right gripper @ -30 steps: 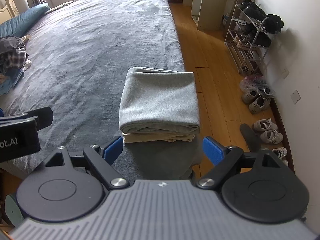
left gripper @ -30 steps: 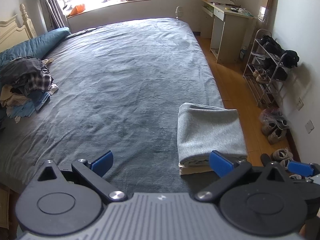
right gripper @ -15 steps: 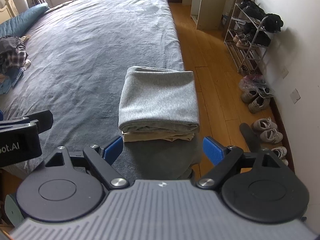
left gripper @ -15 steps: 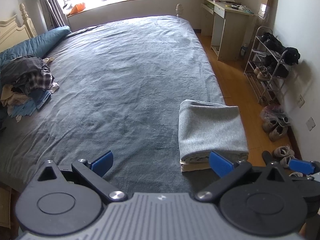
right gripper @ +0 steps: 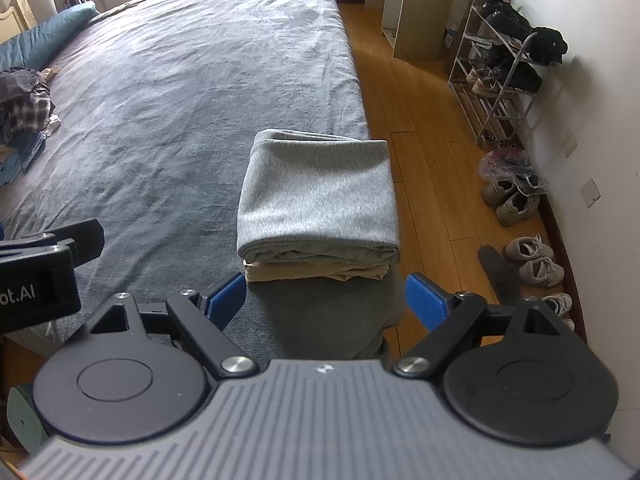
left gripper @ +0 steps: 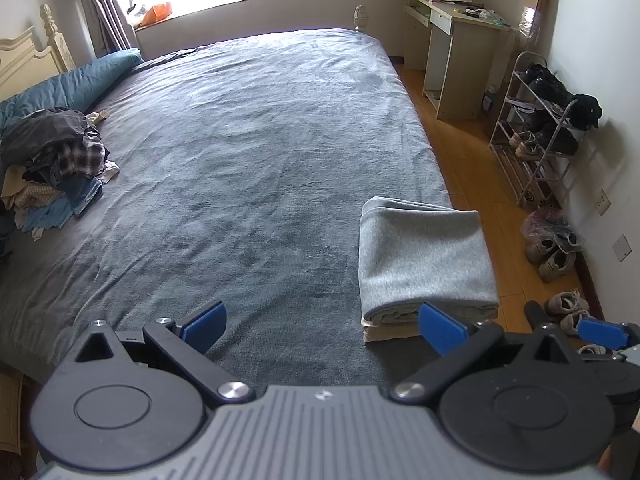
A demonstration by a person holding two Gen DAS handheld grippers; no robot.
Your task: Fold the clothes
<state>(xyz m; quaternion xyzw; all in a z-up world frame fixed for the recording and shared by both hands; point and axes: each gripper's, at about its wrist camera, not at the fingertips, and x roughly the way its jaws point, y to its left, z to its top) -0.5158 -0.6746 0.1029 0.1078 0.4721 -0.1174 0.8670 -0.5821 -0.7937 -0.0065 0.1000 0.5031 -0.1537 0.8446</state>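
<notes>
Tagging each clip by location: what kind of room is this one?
A bedroom in a home: a large bed with a pillow by the headboard, a shoe rack along the wall, a small desk.

Your folded grey garment lies flat on the bed, close to its near right corner, its right edge running along the mattress edge above the wooden floor. It is a neat rectangle with a rounded fold at the far end and layered edges facing you. Under it sits a folded beige garment, only its near edge showing (the rest is covered by the grey one), so the two make a small stack. Far across the bed, at the left side near the blue pillow, you have a heap of unfolded clothes: dark pieces, a plaid one, blue and pale ones, all crumpled together.
</notes>
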